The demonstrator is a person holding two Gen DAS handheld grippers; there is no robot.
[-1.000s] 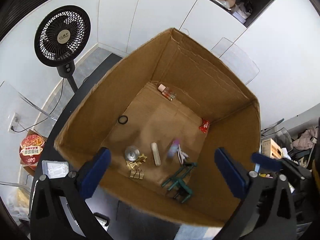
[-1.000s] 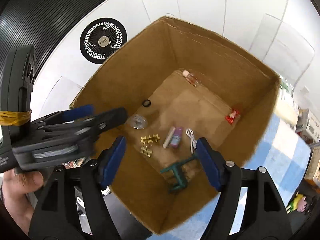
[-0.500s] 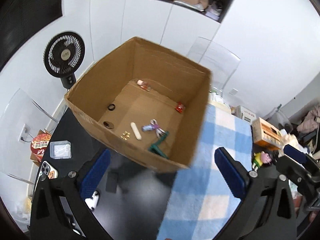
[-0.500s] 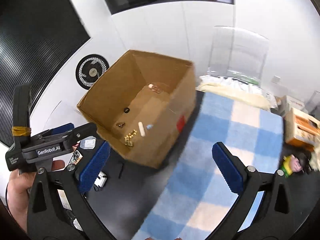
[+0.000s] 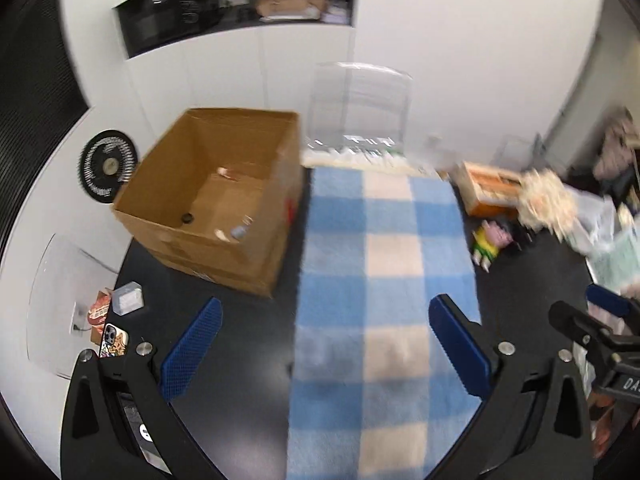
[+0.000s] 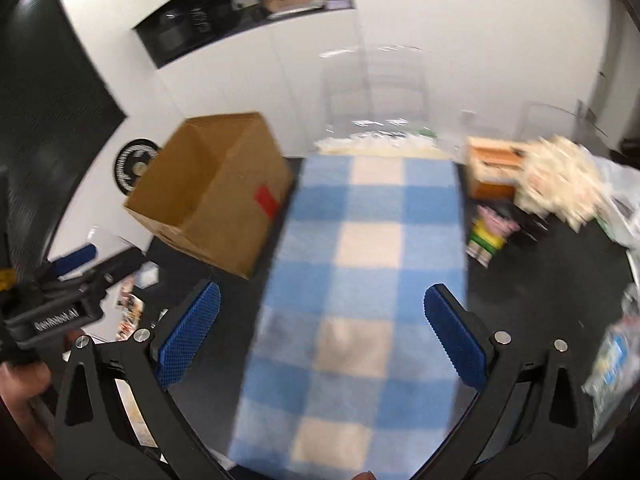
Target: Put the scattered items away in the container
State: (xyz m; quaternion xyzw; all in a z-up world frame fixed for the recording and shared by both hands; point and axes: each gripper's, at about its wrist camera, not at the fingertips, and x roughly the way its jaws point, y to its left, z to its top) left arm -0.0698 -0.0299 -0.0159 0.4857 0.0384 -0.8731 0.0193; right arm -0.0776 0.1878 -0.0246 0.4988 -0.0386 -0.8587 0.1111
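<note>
Left wrist: checked cloth (image 5: pixel 384 280); black table (image 5: pixel 240 360)

Brown cardboard box (image 5: pixel 224 216) with red sticker (image 6: pixel 266 200) on one side. Blue-and-cream checked cloth (image 5: pixel 384 280) over black table (image 5: pixel 240 360). Blue ribbed pads (image 6: pixel 188 340) on black grippers. Black fan (image 5: pixel 105 166). Orange box (image 6: pixel 494 168). White walls.
</note>
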